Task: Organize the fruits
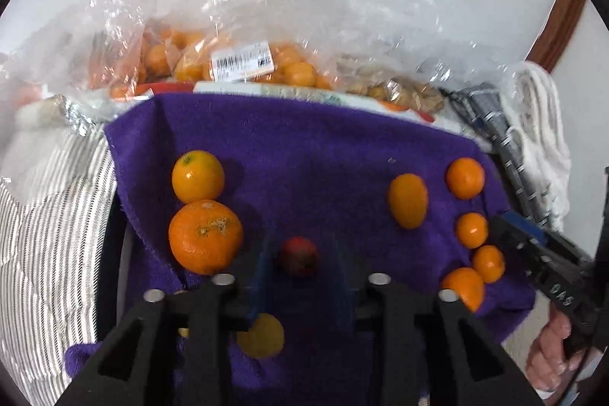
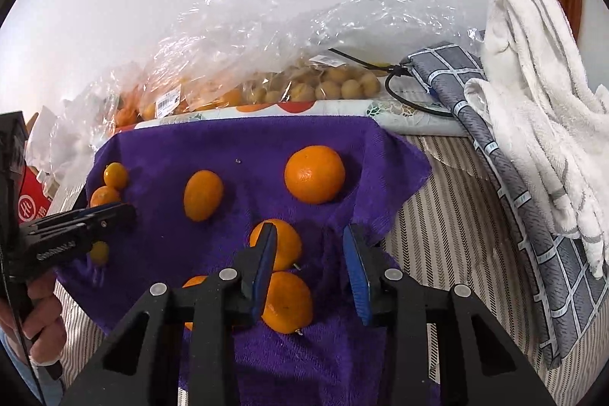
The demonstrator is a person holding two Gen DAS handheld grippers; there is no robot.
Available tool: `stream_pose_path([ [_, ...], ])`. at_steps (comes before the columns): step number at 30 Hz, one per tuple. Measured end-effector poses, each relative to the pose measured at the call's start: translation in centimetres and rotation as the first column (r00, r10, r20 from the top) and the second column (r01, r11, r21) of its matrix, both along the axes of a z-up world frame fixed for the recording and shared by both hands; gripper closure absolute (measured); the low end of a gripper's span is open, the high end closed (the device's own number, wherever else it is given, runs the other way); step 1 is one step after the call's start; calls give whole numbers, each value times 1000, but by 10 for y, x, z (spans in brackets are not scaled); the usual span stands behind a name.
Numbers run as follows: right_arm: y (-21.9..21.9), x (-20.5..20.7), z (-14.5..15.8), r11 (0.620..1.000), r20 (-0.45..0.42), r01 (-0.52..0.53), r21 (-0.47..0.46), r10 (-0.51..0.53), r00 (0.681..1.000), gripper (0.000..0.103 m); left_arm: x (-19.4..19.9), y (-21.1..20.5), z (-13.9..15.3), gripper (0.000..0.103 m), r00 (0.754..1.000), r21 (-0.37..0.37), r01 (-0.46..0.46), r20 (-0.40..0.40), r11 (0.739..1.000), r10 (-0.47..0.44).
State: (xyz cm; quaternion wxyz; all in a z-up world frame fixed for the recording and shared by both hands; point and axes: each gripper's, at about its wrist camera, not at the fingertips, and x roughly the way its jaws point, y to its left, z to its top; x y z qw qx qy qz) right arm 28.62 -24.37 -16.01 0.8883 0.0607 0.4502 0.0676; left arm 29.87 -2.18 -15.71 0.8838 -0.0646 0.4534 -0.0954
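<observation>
From the left wrist, the left gripper [image 1: 300, 276] is hovering spread around a red fruit [image 1: 299, 256] on the fuzzy purple towel [image 1: 304, 155], oranges [image 1: 293, 63] filling the far crinkled bag [image 1: 125, 37]; from the right wrist, the right gripper [image 2: 310, 269] is hanging unclenched, empty, beside round oranges [image 2: 314, 174].

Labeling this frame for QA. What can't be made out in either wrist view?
- Red fruit, left wrist view: motion-blurred between the left gripper fingers; type and grip unclear.
- Yellow fruit, same view: partly hidden by that gripper's finger.
- Oranges, right wrist view: right gripper's left finger covers part.
- Bags: glare and wrinkles hide contents and label text.
</observation>
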Motion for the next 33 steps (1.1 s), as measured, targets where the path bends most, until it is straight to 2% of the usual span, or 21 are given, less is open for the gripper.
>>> stream_pose_path([
  [4,5,-8,17,1000,42,-22,-21,23,999,66,-20,-6,28,45,997,23,9,81,1000,-11],
  [6,8,-15,29,999,73,-25,-26,27,997,66,-38,-6,40,42,993,32,-4,117,999,0],
  [8,8,-23,39,1000,74,-20,8,20,997,66,-51,-3,45,41,992,44,-15,125,999,10],
  [10,9,-34,46,999,67,-26,36,24,997,66,-67,-4,48,41,993,92,-17,118,996,7],
  [12,12,-50,54,1000,73,-23,12,22,997,66,-85,-1,51,40,992,112,-28,123,993,14],
  [17,17,-96,70,999,85,-6,-51,10,996,65,-126,7,63,32,991,101,-50,127,994,37],
  [19,17,-115,76,998,76,2,-68,4,997,65,-146,6,71,26,989,114,-40,147,993,23],
  [20,17,-124,79,997,74,8,-73,-3,997,63,-157,4,75,24,986,128,-38,164,991,17],
  [21,17,-131,82,997,73,16,-73,-10,997,53,-168,2,80,23,983,140,-39,181,989,13],
  [23,15,-149,90,997,90,31,-70,-25,996,37,-185,-1,89,22,978,154,-42,207,987,9],
  [27,12,-182,114,998,161,42,-55,-32,986,17,-217,-6,107,20,966,175,-43,258,984,-4],
  [33,15,-221,140,998,200,40,-49,-29,979,10,-254,-16,123,15,951,185,-47,309,982,-13],
])
